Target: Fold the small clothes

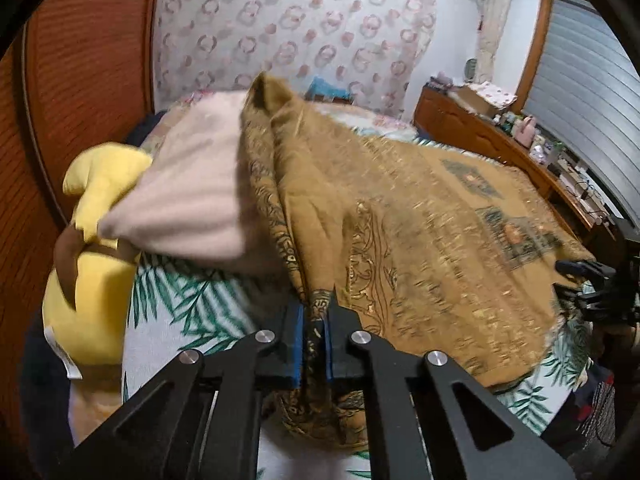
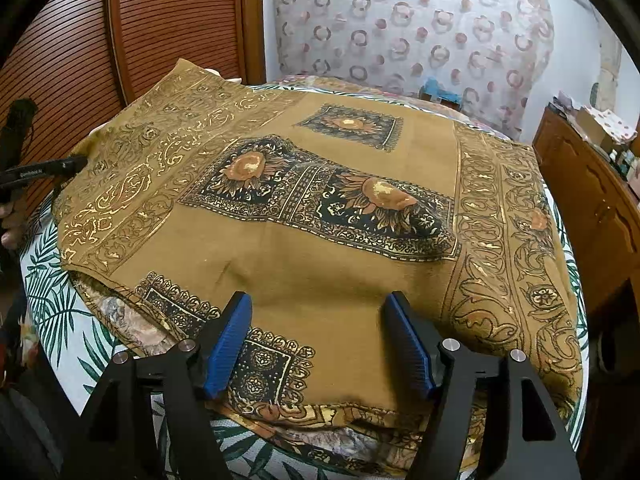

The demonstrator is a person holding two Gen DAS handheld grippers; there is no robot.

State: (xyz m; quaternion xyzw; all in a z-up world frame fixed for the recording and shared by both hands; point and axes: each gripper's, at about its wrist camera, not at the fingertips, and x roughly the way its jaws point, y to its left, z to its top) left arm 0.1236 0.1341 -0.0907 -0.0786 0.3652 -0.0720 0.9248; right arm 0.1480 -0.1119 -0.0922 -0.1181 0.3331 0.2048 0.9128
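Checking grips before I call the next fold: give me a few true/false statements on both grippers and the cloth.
1. The left gripper is shut on the brown patterned cloth. True.
2. The right gripper is clamped on the cloth. False: its jaws are open, above the near edge.
3. The cloth lies on a leaf-print sheet. True.
4. The yellow plush toy sits on top of the cloth. False: it lies beside it.
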